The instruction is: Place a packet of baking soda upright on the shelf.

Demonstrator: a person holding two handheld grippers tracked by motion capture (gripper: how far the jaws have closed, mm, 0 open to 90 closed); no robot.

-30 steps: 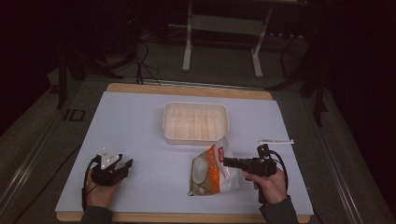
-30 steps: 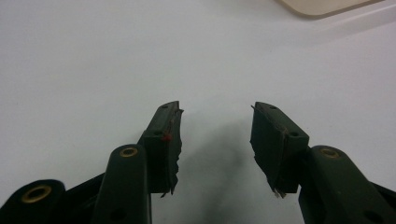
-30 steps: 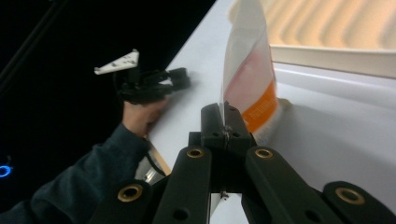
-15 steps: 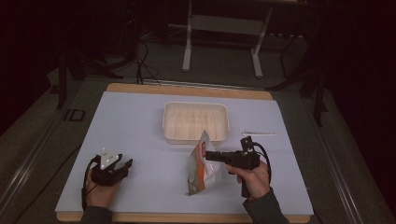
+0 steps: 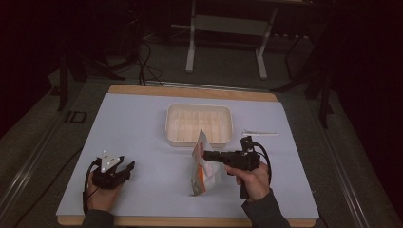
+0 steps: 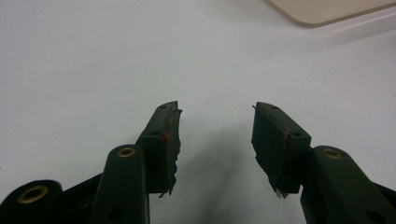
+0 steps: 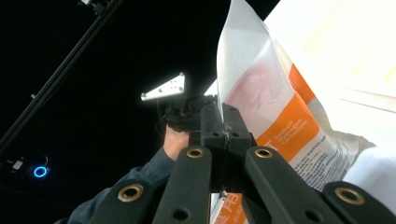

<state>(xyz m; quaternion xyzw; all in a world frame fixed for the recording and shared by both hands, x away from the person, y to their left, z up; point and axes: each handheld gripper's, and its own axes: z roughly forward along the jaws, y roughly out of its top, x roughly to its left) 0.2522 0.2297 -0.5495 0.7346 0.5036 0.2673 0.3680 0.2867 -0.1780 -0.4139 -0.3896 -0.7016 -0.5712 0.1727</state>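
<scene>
While the left gripper (image 5: 124,170) rests low on the white table (image 5: 142,123) with jaws spread wide and empty, the right gripper (image 5: 207,155) is clamped on the edge of an orange-and-white pouch (image 5: 203,166), held upright. A cream tray (image 5: 199,124) sits just behind it.

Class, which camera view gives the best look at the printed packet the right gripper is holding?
The right gripper view: the packet sits close up, orange band and print visible, pinched between the shut jaws. The high view shows the packet small, standing on its bottom edge on the table, near the tray.
</scene>
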